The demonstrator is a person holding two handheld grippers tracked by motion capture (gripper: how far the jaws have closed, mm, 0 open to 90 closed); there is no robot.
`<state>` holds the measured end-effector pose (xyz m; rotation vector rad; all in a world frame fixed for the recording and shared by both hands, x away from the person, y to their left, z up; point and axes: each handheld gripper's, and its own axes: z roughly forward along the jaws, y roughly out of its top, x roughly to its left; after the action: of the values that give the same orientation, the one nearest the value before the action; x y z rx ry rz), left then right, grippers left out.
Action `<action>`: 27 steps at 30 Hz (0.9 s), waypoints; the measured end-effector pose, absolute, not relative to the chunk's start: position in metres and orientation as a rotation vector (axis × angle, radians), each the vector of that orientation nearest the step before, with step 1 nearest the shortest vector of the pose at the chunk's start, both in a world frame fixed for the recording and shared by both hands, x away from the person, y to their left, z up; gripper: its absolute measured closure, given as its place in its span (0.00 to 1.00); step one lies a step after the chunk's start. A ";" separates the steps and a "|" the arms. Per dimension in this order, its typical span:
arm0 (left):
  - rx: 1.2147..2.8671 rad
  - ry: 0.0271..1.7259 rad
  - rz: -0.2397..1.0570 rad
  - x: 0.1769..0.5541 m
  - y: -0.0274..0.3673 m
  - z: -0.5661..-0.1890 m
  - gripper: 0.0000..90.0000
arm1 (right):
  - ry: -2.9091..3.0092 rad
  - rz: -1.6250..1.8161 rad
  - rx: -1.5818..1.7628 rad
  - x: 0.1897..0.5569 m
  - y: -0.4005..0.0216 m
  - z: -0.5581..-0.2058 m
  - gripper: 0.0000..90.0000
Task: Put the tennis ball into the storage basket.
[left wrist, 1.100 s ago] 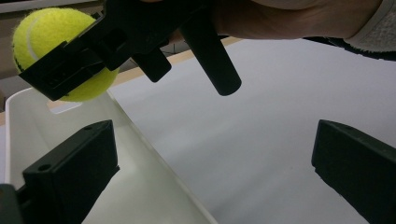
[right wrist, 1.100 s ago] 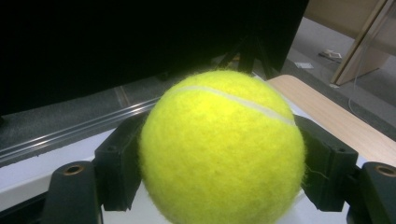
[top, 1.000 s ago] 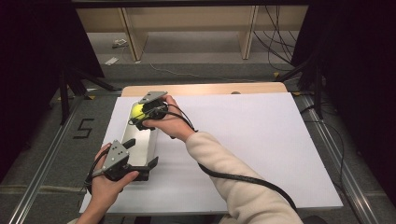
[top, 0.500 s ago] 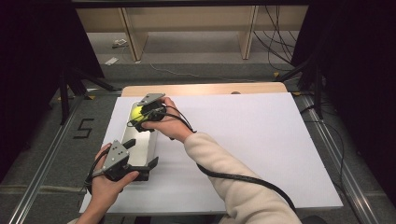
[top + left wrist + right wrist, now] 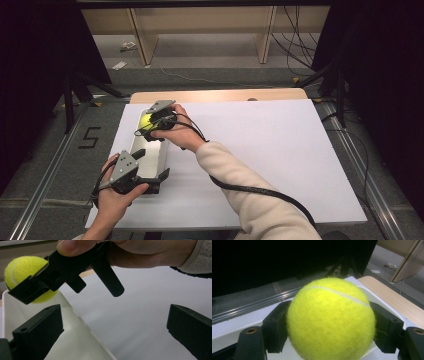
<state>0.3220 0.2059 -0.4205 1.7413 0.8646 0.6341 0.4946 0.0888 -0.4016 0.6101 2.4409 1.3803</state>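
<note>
Tennis ball (image 5: 331, 319) sits clamped between right hand-held gripper (image 5: 150, 123) jaws.

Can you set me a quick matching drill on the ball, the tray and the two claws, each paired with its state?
1 tennis ball
2 white tray
3 left claw
4 right claw

a open, at the tray's near end
b lying along the table's left side
c shut on the ball
d yellow, gripped over the tray's far end

Pairs: 1-d, 2-b, 3-a, 4-c
</note>
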 end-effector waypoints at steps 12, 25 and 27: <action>1.743 0.863 0.634 0.322 0.206 -0.421 0.00 | 2.451 1.375 0.616 0.495 0.092 -0.408 0.30; 1.743 0.864 0.635 0.322 0.206 -0.420 0.00 | 2.464 1.364 0.625 0.497 0.094 -0.413 0.30; 1.743 0.864 0.634 0.322 0.206 -0.421 0.00 | 2.467 1.362 0.628 0.497 0.094 -0.413 0.30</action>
<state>0.3222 0.2062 -0.4205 1.7433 0.8638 0.6341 0.4967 0.0940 -0.4132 0.6277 2.4667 1.3623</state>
